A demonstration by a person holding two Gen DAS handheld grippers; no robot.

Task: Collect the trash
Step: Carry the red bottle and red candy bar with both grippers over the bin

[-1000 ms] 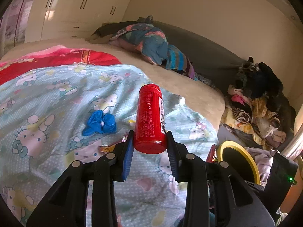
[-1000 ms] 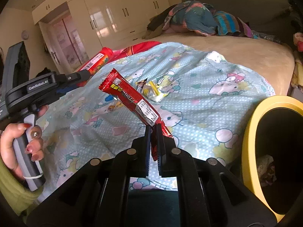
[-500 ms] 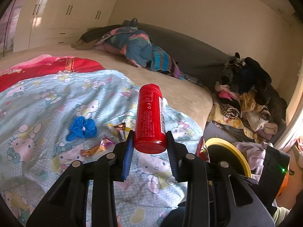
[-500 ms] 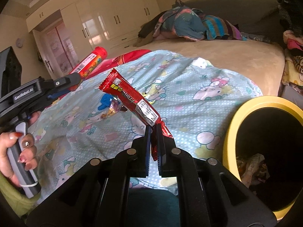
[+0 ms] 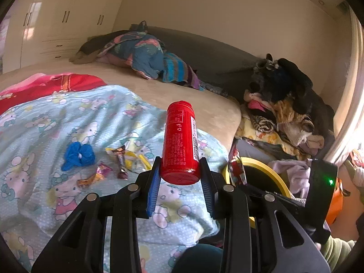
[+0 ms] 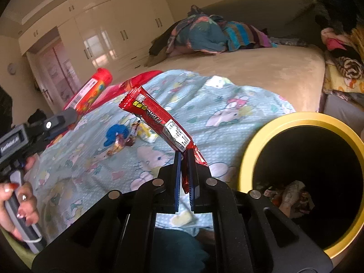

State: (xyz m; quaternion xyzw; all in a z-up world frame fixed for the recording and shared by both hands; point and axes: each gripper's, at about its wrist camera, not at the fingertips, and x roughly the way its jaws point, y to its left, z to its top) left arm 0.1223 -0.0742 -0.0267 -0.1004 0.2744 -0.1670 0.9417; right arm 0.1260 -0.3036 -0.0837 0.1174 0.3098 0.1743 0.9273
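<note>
My left gripper [image 5: 179, 175] is shut on a red cylindrical snack tube [image 5: 179, 141] and holds it upright above the bed; the tube also shows in the right wrist view [image 6: 91, 91]. My right gripper [image 6: 184, 166] is shut on a long red snack wrapper [image 6: 157, 118], held up left of the bin. The yellow-rimmed black trash bin [image 6: 257, 141] stands at the bed's edge with crumpled trash inside; its rim also shows in the left wrist view [image 5: 264, 161]. On the Hello Kitty blanket [image 5: 45, 122] lie a crumpled blue scrap [image 5: 78, 154] and several candy wrappers [image 5: 120, 159].
Pillows and folded bedding [image 5: 145, 56] lie at the head of the bed. A heap of clothes and a dark plush toy [image 5: 286, 104] is piled right of the bed beyond the bin. White wardrobes [image 6: 109, 34] line the far wall. An orange object [image 5: 336, 202] sits low right.
Both grippers have swung to the right with their loads. The bin has come much closer and larger in the right wrist view, and the clothes heap fills more of the left wrist view.
</note>
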